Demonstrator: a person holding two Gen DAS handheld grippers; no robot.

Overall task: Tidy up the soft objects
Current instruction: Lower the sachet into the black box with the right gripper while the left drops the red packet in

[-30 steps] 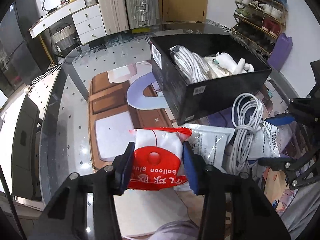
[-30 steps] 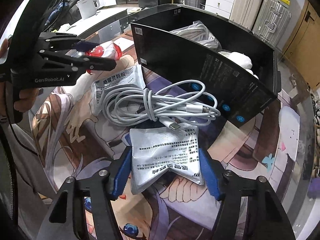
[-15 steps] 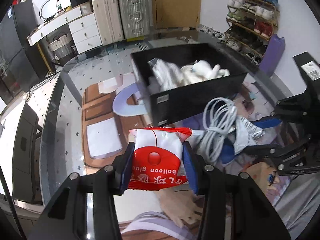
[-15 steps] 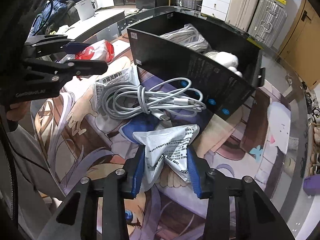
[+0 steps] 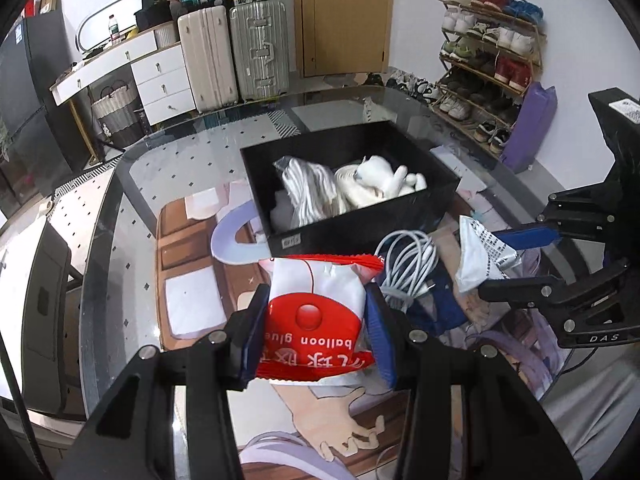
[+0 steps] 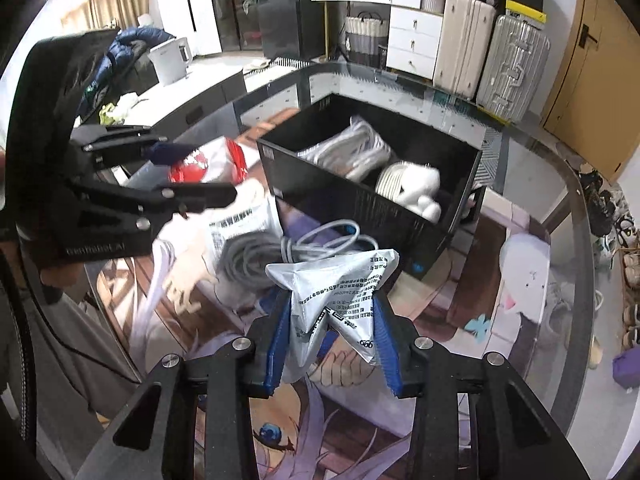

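- The left gripper (image 5: 316,332) is clenched on the red pack (image 5: 316,316), pads pressing its two long sides. The pack's long axis runs along the fingers; its crimped red end points away, toward the box (image 5: 360,220), and it is held above the mat (image 5: 192,240).
- The right gripper (image 6: 332,332) has just been closing, with the silver sachet (image 6: 336,292) between its jaws. It now grips the sachet, which is crumpled into a fold. The sachet's wide end fans out ahead of the fingers, toward the box, clear of the mat.
- The box stands open on the glass table (image 5: 132,184), its long side turned across the left view. Inside lie a white cord bundle (image 5: 308,192) and a white plush (image 5: 384,180), side by side.
- Just in front of the box a cable coil (image 5: 404,264) lies on the mat, on another sachet (image 6: 240,224).
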